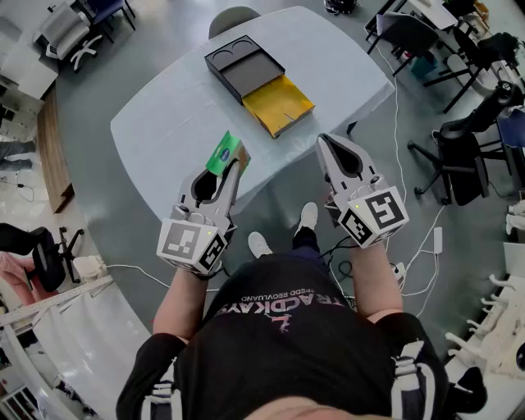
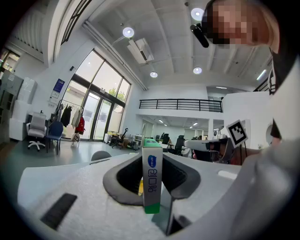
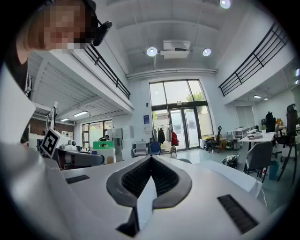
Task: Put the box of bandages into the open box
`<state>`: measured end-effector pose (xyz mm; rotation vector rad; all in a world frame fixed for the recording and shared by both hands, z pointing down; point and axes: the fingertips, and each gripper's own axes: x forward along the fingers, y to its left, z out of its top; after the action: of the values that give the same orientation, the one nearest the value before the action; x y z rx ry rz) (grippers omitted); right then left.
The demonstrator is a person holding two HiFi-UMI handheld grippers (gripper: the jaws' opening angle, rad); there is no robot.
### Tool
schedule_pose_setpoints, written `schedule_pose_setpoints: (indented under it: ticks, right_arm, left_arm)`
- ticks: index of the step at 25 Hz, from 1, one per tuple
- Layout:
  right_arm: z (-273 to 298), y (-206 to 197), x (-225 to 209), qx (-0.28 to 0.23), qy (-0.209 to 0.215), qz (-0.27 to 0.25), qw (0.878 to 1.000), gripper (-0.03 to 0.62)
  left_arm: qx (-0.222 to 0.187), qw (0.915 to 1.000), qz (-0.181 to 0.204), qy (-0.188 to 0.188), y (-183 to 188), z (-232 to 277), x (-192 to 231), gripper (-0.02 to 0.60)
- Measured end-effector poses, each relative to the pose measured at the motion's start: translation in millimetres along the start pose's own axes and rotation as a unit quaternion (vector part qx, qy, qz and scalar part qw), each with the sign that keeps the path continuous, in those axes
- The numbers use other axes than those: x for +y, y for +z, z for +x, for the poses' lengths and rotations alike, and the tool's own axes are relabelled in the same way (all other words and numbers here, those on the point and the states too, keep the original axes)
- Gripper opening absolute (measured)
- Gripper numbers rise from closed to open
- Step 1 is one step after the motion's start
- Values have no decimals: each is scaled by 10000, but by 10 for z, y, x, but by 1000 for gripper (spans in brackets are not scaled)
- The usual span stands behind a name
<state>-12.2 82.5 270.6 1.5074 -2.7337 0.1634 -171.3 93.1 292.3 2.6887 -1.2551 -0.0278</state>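
The box of bandages is green and white, standing on edge between the jaws of my left gripper, above the table's near edge. In the left gripper view the bandage box is upright with both pads pressed on its sides. The open box is black with a yellow tray showing at its near side; it lies at the far middle of the pale table. My right gripper hovers level over the near right table edge, its jaws shut with nothing between them.
A grey chair back stands beyond the table's far end. Black office chairs and cables fill the floor to the right. The person's shoes are below the table's near edge.
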Motion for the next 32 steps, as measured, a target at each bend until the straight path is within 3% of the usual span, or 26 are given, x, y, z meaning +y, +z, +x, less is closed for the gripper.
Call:
schedule_pose_setpoints:
  ticks: [21,32]
  right_arm:
    - [-83,82,15,-116,76,14,9999,11]
    - [221,143,-391,-78,520,105,9986,11]
  left_arm:
    - [-20,9998,45,-216,11,33,-156,100]
    - [16,9999,19,166,52,410,-149,101]
